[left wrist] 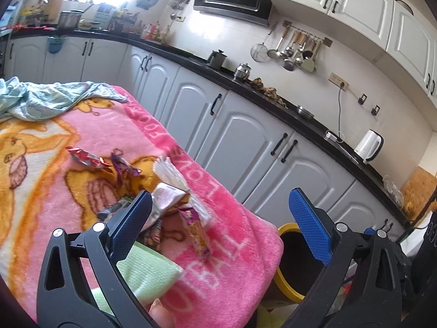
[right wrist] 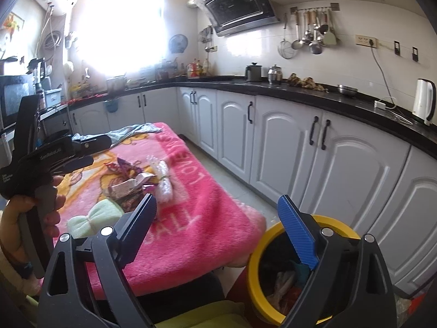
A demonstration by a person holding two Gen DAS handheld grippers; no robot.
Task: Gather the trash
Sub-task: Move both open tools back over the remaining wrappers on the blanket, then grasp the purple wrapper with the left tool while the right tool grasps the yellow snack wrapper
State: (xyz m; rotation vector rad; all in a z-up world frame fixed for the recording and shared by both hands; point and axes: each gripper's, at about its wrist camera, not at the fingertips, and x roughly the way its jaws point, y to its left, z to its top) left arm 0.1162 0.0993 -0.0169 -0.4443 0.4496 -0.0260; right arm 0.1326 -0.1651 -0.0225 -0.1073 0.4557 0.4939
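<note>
On the pink blanket [left wrist: 218, 235], a loose heap of wrappers [left wrist: 174, 205]: red and purple snack packets, a white-and-pink carton piece, a strip of clear crinkled plastic, all close together near the blanket's edge, with a pale green cloth [left wrist: 147, 270] just beside them on the near side. Down at the blanket's corner, on the floor, a yellow-rimmed bin [right wrist: 273, 232] with some scraps already inside, crumpled paper or plastic by the look of it, though too dark and blurred to name. Judged from this: somewhere between a drop and the next pickup, with most of the heap not yet collected. Right gripper [right wrist: 218, 229] above the gap between blanket and bin, jaws wide apart, nothing between the blue pads, one finger over the bin's mouth and the other over the blanket. Left gripper [left wrist: 221, 224] likewise spread wide and empty, its dark finger lying in front of the wrappers from its own camera, touching none of them as far as can be told. Left hand [right wrist: 30, 218] visible from the right camera, wrapped round its tool's handle. Next move, likely: swing back over the heap, tilt down, straddle one thin packet and pinch it without snagging the blanket's pile or dragging the neighbours along.
</note>
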